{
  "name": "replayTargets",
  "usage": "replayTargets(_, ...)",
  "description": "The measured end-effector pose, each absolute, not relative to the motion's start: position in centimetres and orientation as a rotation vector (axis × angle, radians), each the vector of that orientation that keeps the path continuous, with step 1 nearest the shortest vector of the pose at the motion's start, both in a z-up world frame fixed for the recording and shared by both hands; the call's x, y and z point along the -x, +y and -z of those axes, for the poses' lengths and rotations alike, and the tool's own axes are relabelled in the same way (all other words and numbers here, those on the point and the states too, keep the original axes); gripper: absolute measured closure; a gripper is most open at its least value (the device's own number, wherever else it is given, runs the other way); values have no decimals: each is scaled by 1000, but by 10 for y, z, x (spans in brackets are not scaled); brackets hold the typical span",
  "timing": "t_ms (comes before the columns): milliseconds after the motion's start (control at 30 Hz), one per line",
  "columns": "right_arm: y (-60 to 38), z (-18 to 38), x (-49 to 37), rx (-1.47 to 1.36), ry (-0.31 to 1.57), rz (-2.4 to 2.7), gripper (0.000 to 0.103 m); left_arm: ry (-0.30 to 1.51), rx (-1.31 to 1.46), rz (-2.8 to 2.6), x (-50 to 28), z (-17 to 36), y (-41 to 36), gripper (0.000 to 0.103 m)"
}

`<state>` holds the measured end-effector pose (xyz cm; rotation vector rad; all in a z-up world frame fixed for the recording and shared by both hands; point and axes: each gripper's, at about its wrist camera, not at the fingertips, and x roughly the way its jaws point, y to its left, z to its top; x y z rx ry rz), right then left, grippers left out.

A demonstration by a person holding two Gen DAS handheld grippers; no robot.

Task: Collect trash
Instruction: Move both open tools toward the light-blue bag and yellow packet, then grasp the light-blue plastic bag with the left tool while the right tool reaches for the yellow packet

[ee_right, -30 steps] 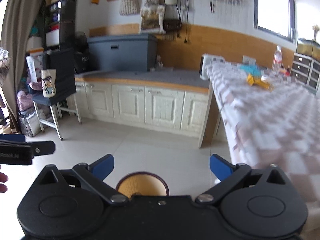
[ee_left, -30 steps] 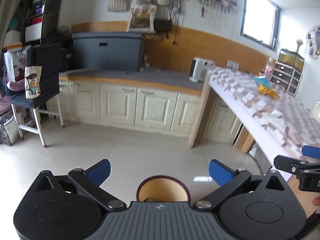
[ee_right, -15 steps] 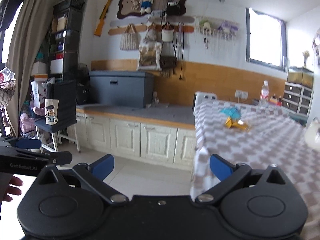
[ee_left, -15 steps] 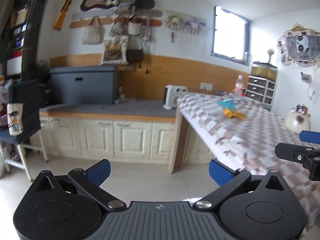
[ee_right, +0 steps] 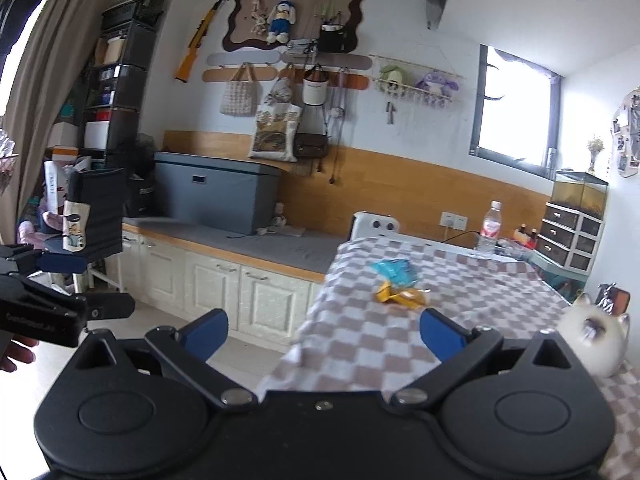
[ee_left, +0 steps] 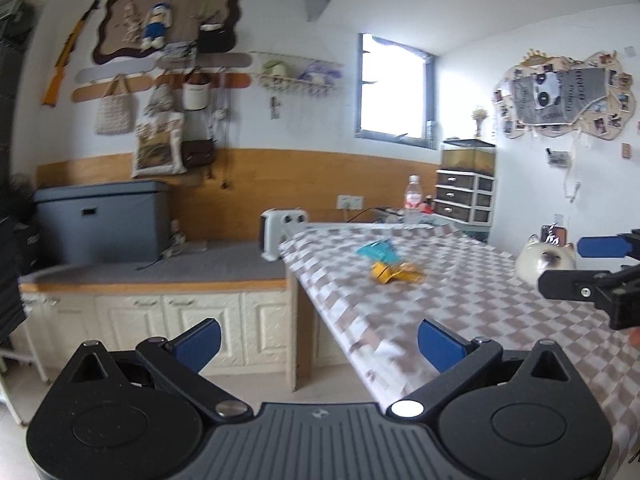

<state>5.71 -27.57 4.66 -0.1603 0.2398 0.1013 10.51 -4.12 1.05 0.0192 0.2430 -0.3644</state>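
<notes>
Trash, a crumpled yellow wrapper (ee_left: 396, 273) and a teal packet (ee_left: 378, 251), lies mid-way on the brown-and-white checkered surface (ee_left: 460, 300), so left hand-held gripper (ee_left: 318, 340) and right hand-held gripper (ee_right: 322, 330), both spread wide and empty, face it, probably to reach it.

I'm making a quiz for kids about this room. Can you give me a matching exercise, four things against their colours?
Things:
1. wrapper nearer the grippers
2. wrapper behind it
3. big box on the counter
4. cat figure

Colours:
a. grey
b. white
c. yellow
d. teal

Pairs: 1-c, 2-d, 3-a, 4-b
</notes>
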Motion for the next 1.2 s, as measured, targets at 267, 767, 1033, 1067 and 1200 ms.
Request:
replayTargets(267, -337, -64, -133, 128, 280, -68, 0, 200, -36, 450, -162, -34, -98, 0)
replayTargets(767, -409, -57, -304, -30, 321, -54, 1, 249, -85, 410, -294, -19, -167, 0)
replayTargets(1033, -426, -14, -390, -162, 440, -70, 35, 280, -79, 403, -341, -4, -184, 0)
replayTargets(1067, -428, -8, -398, -173, 457, -61, 41, 281, -84, 403, -347, -3, -188, 0)
replayTargets(1200, -437, 11, -421, -221, 495, -41, 46, 302, -90, 405, -372, -2, -201, 0)
